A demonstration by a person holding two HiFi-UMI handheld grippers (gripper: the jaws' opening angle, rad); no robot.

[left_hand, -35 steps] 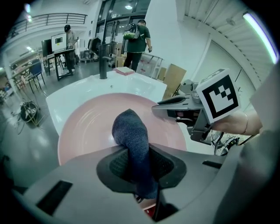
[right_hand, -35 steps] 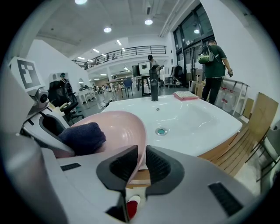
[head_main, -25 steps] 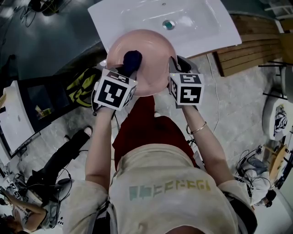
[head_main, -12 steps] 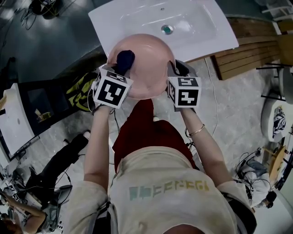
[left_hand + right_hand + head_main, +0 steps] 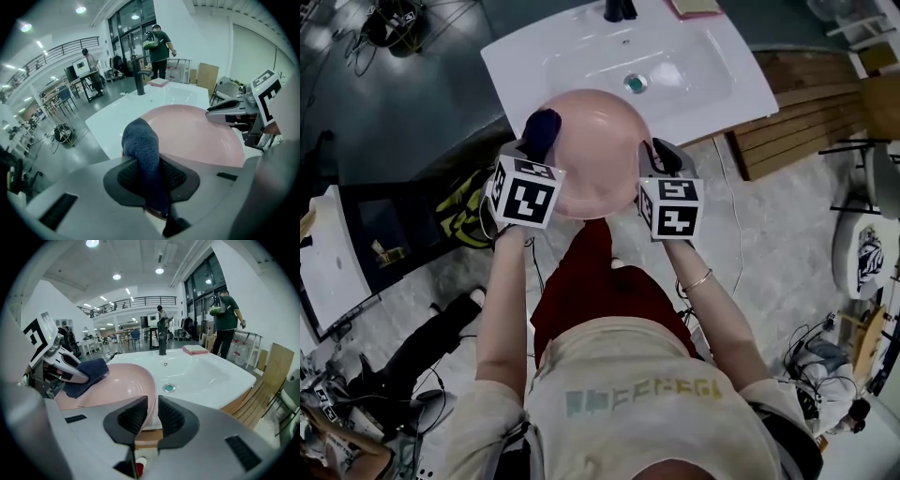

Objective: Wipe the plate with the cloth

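The pink plate [image 5: 595, 155] sits in the upper middle of the head view. It is held up over the front edge of the white sink [image 5: 712, 66].

The right gripper [image 5: 150, 417] has its two jaws pinched tight on the rim of the plate, on the plate's right side. The left gripper [image 5: 151, 178] has its jaws squeezed on the dark blue cloth [image 5: 140, 140]. The cloth sticks up out of the jaws, and its top bends over onto the plate. In the head view the cloth is at the upper left edge of the plate. In the right gripper view it lies on the inside of the plate, at the left of the frame.

The sink has a round drain [image 5: 168, 388] in its middle and a black tap [image 5: 162, 341] at the back. A flat pink thing [image 5: 194, 349] lies just beside the tap. A person in a dark top [image 5: 227, 317] stands behind the sink, well apart from it, at the right of the right gripper view. Wooden boards [image 5: 797, 112] show at the right of the head view.
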